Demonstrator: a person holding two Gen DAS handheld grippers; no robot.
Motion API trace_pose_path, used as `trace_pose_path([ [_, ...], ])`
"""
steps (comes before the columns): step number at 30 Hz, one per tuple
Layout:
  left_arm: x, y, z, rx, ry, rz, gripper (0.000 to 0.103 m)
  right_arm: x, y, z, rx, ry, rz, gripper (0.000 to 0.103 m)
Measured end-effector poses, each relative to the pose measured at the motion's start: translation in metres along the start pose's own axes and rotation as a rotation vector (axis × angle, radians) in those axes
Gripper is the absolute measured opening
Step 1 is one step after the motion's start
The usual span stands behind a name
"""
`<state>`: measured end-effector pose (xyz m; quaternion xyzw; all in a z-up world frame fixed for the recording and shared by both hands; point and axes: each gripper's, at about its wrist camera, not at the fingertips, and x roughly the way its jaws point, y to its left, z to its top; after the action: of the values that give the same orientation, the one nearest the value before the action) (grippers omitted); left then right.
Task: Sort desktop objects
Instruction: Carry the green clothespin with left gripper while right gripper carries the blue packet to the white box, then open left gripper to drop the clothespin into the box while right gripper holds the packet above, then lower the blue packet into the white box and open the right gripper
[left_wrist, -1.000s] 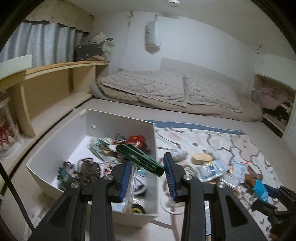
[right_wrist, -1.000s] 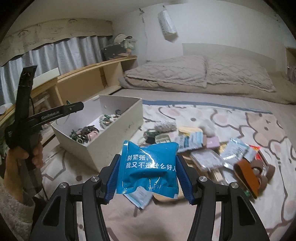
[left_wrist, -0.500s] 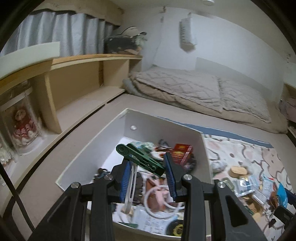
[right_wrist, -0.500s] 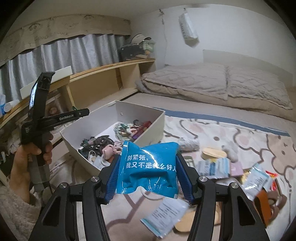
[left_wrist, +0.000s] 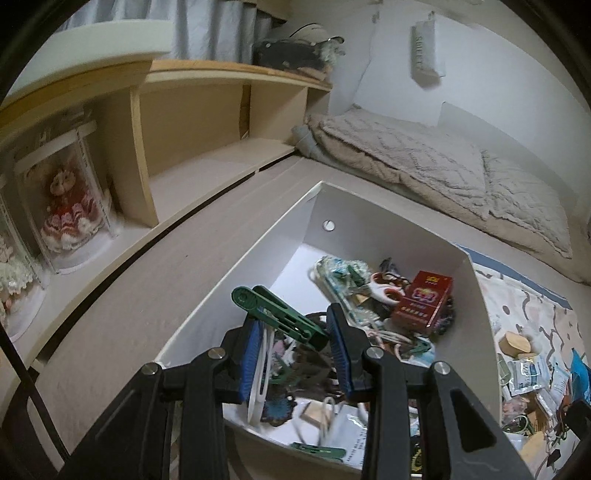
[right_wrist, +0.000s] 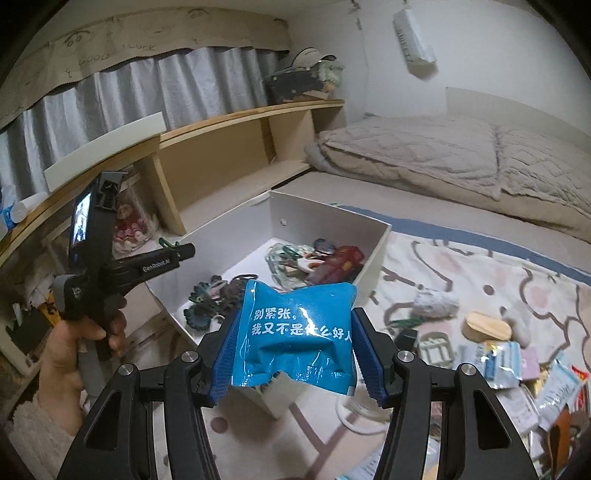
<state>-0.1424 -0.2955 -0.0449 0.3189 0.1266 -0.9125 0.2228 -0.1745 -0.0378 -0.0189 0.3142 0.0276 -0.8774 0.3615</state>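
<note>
The left gripper (left_wrist: 291, 354), a black two-finger tool with blue ribbed pads, is clamping a dark green plastic clothes peg (left_wrist: 275, 309) between its pads, the peg lying slantwise with its round end sticking up to the left. It is hanging over the open white rectangular storage box (left_wrist: 376, 229), which is holding a red cigarette pack (left_wrist: 423, 303), white-handled scissors (left_wrist: 384, 290), cables and other small clutter. The right gripper (right_wrist: 291, 363), of the same make, is pinching a glossy blue snack packet with white Chinese lettering (right_wrist: 299, 332) by its two sides, its jaws standing partly apart at the packet's width, just above the near corner of the box. In the right wrist view a hand (right_wrist: 70, 354) in a fuzzy cream sleeve is gripping the left tool's handle beside the box. The box is sitting on a cream play mat with a brown outline pattern (right_wrist: 480, 273), where a wooden oval piece (right_wrist: 487, 325), pale sachets (right_wrist: 502, 360) and what may be a grey knitted roll (right_wrist: 436, 303) are lying scattered to the right. Behind them a beige quilted blanket (left_wrist: 436, 162) is covering a low bed, a light wooden shelf (left_wrist: 207, 122) is running along the left wall, and grey curtains (right_wrist: 147, 88) are hanging above it.
</note>
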Motion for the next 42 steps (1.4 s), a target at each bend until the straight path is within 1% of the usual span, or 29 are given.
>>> trace_pose_path([
  [5, 0.007, 0.006, -0.003, -0.007, 0.034, 0.015, 0.035, 0.016, 0.008, 0.009, 0.003, 0.020, 0.015, 0.059],
  [6, 0.008, 0.007, -0.003, -0.008, 0.032, 0.019, 0.040, 0.018, 0.009, 0.010, 0.005, 0.023, 0.015, 0.059],
  [7, 0.008, 0.008, -0.003, -0.009, 0.028, 0.020, 0.056, 0.020, 0.009, 0.012, 0.006, 0.026, 0.016, 0.059],
  [9, 0.005, 0.010, -0.002, -0.019, 0.009, 0.023, 0.074, 0.026, 0.009, 0.015, 0.003, 0.031, 0.015, 0.059],
  [13, 0.002, 0.009, -0.001, -0.011, -0.013, 0.028, 0.075, 0.034, 0.010, 0.022, -0.002, 0.036, 0.005, 0.059],
  [19, 0.004, 0.007, -0.005, -0.004, -0.003, 0.026, 0.075, 0.045, 0.004, 0.035, 0.025, 0.044, 0.002, 0.059],
  [25, 0.001, 0.006, -0.009, -0.005, -0.006, 0.022, 0.075, 0.066, -0.004, 0.051, 0.028, 0.079, -0.010, 0.059],
  [31, -0.005, 0.006, -0.013, -0.017, -0.024, 0.002, 0.075, 0.097, -0.010, 0.070, 0.037, 0.120, -0.031, 0.059],
  [35, -0.014, 0.010, -0.015, -0.039, -0.048, -0.033, 0.075, 0.123, -0.007, 0.081, 0.013, 0.150, -0.050, 0.059],
  [42, -0.027, 0.014, -0.019, -0.045, -0.089, -0.035, 0.075, 0.168, -0.004, 0.088, -0.024, 0.215, -0.077, 0.059],
])
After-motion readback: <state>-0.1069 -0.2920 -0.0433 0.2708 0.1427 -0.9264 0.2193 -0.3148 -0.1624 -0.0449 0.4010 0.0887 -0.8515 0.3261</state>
